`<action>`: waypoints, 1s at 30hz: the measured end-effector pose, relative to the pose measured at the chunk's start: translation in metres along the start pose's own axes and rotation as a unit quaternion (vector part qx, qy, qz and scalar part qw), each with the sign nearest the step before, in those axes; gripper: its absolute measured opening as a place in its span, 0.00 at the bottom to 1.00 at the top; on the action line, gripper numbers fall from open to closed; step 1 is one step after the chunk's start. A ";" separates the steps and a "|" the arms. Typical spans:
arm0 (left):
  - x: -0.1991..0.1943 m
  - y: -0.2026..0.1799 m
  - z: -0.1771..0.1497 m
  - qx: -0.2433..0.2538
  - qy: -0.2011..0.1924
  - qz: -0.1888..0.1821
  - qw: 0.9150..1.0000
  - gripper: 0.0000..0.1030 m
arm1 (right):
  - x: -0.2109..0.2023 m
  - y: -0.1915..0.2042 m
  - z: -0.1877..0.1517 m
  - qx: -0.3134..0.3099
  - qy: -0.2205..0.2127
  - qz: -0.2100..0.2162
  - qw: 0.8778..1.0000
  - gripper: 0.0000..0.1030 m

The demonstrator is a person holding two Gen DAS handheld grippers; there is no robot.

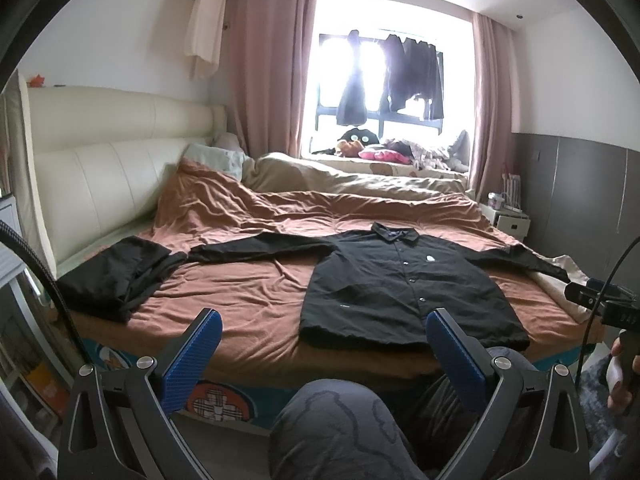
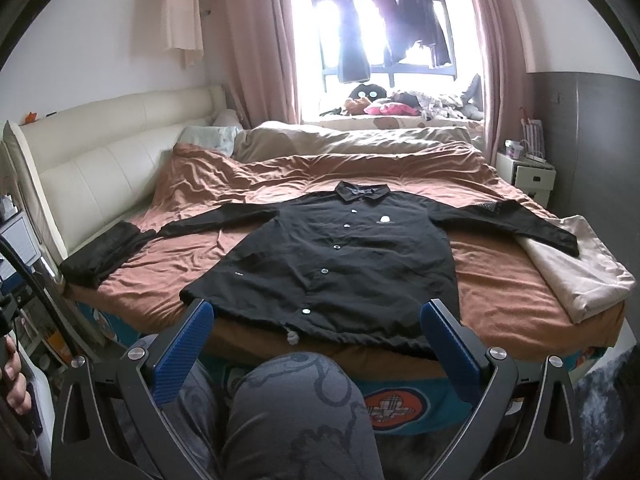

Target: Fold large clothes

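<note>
Right wrist: right gripper [image 2: 320,332] wide apart, empty, above shirt [image 2: 332,256].

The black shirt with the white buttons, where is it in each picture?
Left wrist view: the black shirt lies flat on the bed, right of centre, sleeves spread out.
Right wrist view: the black shirt lies in the middle, its hem nearest the camera.
Shared landmark: the folded dark clothes by its left sleeve tip.
</note>
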State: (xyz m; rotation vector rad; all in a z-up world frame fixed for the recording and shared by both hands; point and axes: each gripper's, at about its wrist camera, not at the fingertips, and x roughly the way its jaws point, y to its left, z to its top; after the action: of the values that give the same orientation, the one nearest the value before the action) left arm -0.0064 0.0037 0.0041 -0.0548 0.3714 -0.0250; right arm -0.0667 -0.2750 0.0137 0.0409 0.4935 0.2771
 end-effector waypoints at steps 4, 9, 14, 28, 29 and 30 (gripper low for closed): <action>-0.003 0.001 -0.001 0.000 -0.002 0.001 1.000 0.99 | -0.001 0.000 -0.001 -0.002 -0.003 -0.008 1.000 1.00; -0.011 0.004 -0.002 -0.003 -0.007 0.004 1.000 0.99 | -0.002 0.001 -0.002 -0.001 -0.005 -0.007 1.000 1.00; -0.012 0.004 -0.002 -0.003 -0.007 0.003 1.000 0.99 | -0.005 0.000 -0.004 0.002 -0.010 -0.011 1.000 1.00; -0.018 0.002 -0.004 -0.001 -0.009 0.004 1.000 0.99 | -0.008 -0.003 -0.006 0.004 -0.011 -0.015 1.000 1.00; -0.018 0.003 -0.004 -0.002 -0.009 0.004 1.000 0.99 | -0.009 -0.003 -0.006 0.004 -0.011 -0.015 1.000 1.00; -0.018 0.002 -0.004 -0.002 -0.008 0.003 1.000 0.99 | -0.010 -0.003 -0.007 0.004 -0.012 -0.015 1.000 1.00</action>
State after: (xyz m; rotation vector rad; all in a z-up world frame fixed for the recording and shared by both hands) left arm -0.0244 0.0066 0.0064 -0.0585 0.3551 -0.0171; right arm -0.0776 -0.2809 0.0118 0.0454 0.4707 0.2455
